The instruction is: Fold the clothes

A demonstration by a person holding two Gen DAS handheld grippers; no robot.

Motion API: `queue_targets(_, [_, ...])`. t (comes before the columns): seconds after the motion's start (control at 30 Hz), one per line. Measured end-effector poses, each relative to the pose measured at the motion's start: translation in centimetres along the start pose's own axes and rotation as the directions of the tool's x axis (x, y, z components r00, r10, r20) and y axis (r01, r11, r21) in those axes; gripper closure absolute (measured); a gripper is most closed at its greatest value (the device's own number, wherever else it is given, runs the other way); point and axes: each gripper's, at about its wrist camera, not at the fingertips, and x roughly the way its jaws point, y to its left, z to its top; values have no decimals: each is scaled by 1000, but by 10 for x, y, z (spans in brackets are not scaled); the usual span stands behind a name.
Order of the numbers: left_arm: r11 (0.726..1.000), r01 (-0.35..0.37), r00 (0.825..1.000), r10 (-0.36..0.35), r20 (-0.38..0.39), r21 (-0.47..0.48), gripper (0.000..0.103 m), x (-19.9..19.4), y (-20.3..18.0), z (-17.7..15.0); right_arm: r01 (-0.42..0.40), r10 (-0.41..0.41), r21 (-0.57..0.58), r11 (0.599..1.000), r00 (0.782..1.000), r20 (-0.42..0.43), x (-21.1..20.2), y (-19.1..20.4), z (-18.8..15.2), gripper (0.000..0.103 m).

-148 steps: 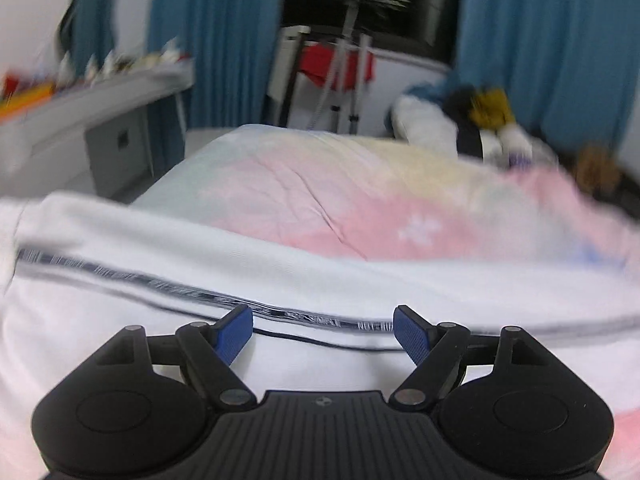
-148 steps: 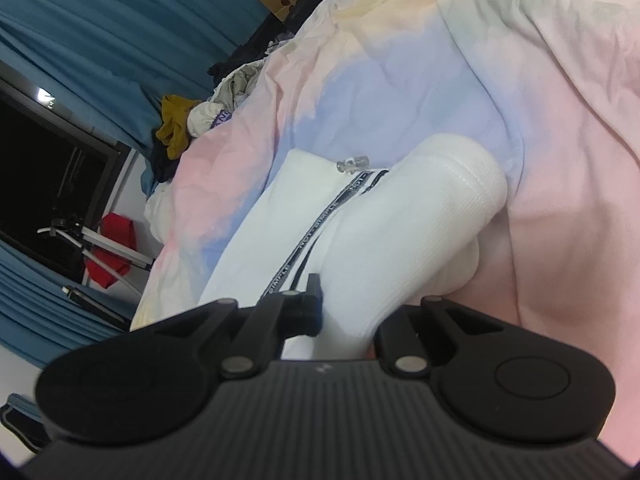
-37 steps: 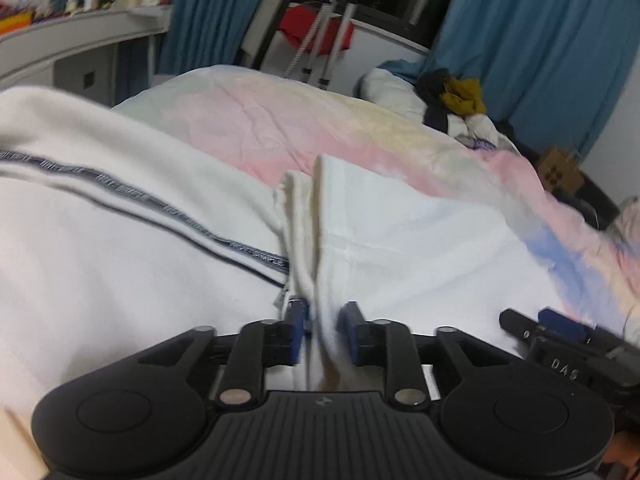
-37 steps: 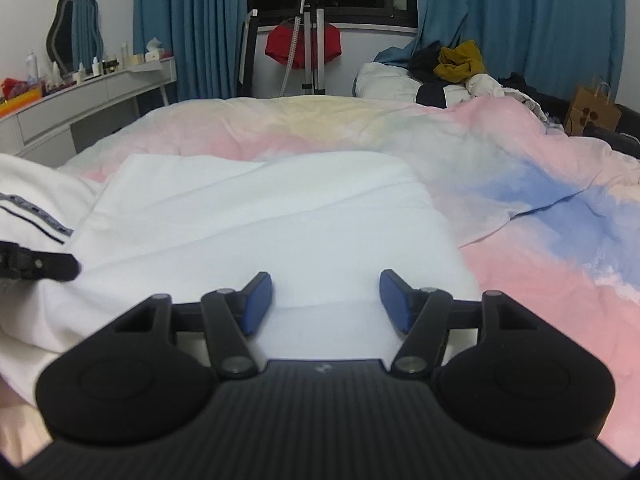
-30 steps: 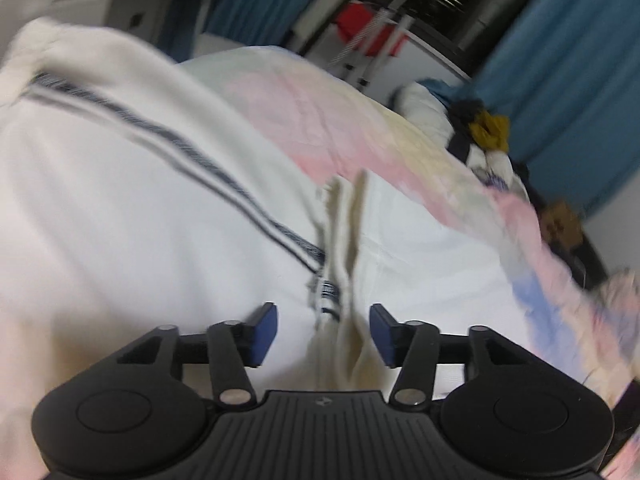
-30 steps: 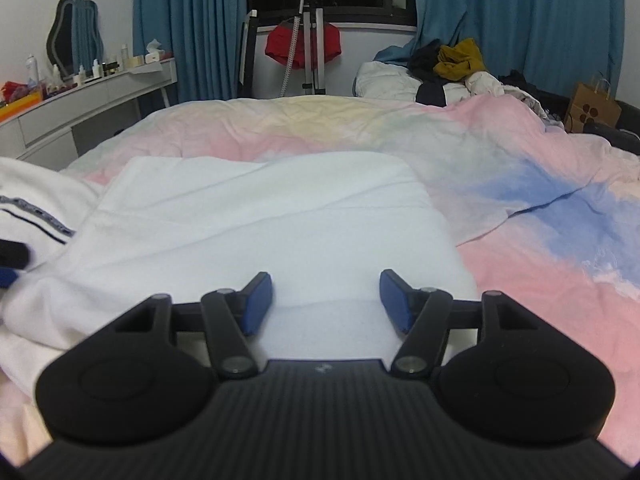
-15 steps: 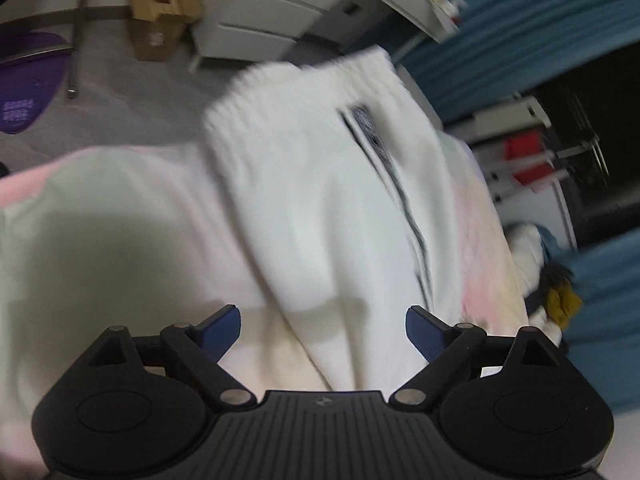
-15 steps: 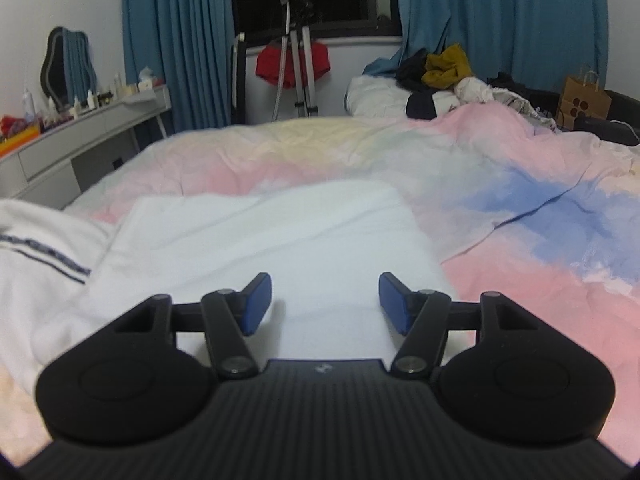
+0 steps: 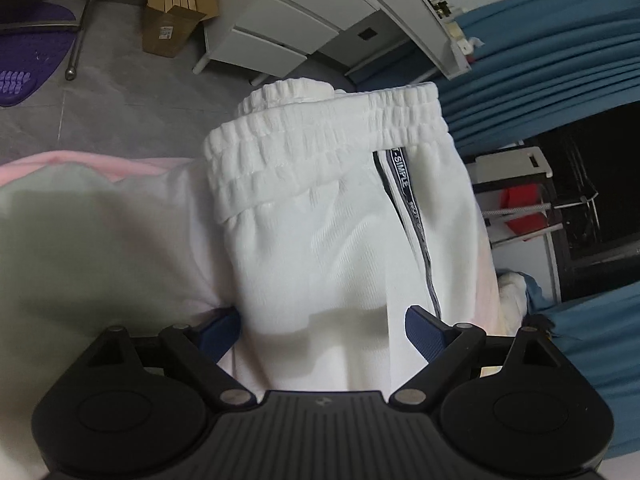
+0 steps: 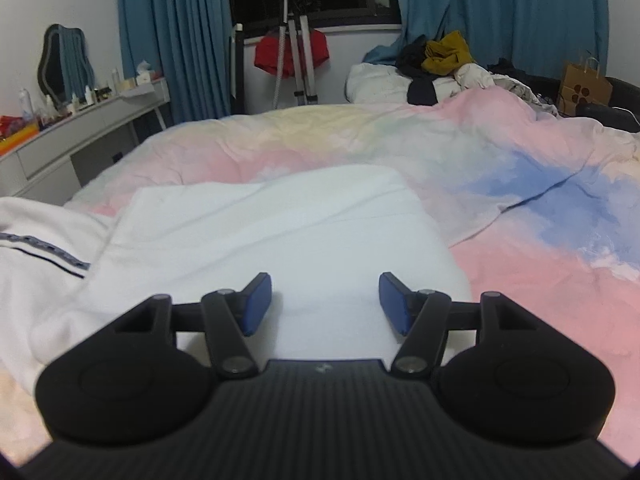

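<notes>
We see the left gripper (image 9: 322,330) spread wide, white ribbed-waistband trousers (image 9: 336,216) between its pads; brown cardboard box (image 9: 176,10) contents unclear.

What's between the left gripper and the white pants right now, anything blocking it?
Nothing visible. The left gripper sits with jaws wide open, and the white pants already lie between its fingers, waistband at the far end. Only the pastel duvet is beside them.

bed (image 10: 520,280): folded garment (image 10: 280,232) near centre | trousers (image 10: 36,236) left, touching it | clothes pile (image 10: 440,56) far right | desk (image 10: 80,128) far left of bed
</notes>
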Motion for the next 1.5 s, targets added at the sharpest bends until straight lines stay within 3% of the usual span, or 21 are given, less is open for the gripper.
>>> queue_targets(0.1, [1000, -25, 999, 25, 34, 4, 19, 1, -3, -3, 8, -9, -47, 999, 1000, -26, 8, 4, -7, 40])
queue_targets(0.23, [1000, 20, 992, -23, 121, 24, 43, -11, -6, -3, 9, -11, -75, 997, 1000, -26, 7, 8, -8, 40])
queue_targets(0.33, [996, 74, 987, -80, 139, 48, 43, -17, -12, -2, -7, 6, -49, 999, 1000, -26, 4, 6, -6, 40])
queue_targets(0.6, [991, 1, 990, -20, 138, 132, 39, 4, -32, 0, 0, -2, -79, 997, 999, -32, 10, 7, -10, 40])
queue_targets(0.7, [952, -85, 981, 29, 190, 293, 47, 1, -55, -9, -1, -2, -89, 996, 1000, -30, 9, 7, -11, 40])
queue_targets(0.77, [939, -50, 974, -30, 224, 341, 60, -12, -67, -14, -6, 3, -81, 997, 1000, -30, 7, 5, -11, 40])
queue_targets(0.83, [922, -14, 963, -92, 254, 387, 63, -25, -79, -20, -8, 5, -75, 997, 999, -33, 6, 4, -10, 40])
queue_targets(0.9, [900, 9, 953, -139, 267, 436, 63, -31, -93, -25, -7, 4, -75, 997, 999, -35, 6, 5, -9, 40])
queue_targets(0.93, [886, 15, 952, -154, 265, 463, 58, -31, -101, -28, -7, 4, -73, 997, 999, -36, 6, 5, -9, 40])
queue_targets(0.97, [881, 15, 955, -152, 254, 472, 47, -26, -108, -30, -8, 6, -71, 997, 999, -37, 6, 5, -9, 40])
queue_targets(1.03, [881, -38, 962, -96, 257, 471, 43, -11, -116, -32, -11, 8, -66, 998, 999, -39, 6, 5, -9, 40])
queue_targets(1.1, [886, -73, 961, -61, 270, 458, 50, 0, -118, -32, -14, 12, -59, 998, 999, -42, 6, 4, -8, 40])
queue_targets(1.17, [890, -107, 958, -26, 284, 444, 83, 11, -120, -31, -18, 17, -40, 999, 999, -43, 5, 2, -7, 41])
queue_targets(1.23, [887, -94, 947, -61, 315, 453, 86, 7, -128, -37, -21, 20, -9, 1000, 999, -46, 4, -3, -6, 41])
queue_targets(1.33, [845, -89, 915, -140, 379, 527, 89, -12, -153, -61, -17, 19, 36, 999, 999, -49, 3, -9, -1, 42])
queue_targets(1.43, [802, -38, 887, -247, 389, 596, 89, -31, -192, -106, -5, 9, 85, 996, 999, -48, -1, -18, 5, 42])
queue_targets(1.5, [747, -7, 872, -320, 369, 665, 89, -34, -217, -141, 1, 5, 145, 989, 999, -42, -5, -29, 11, 41])
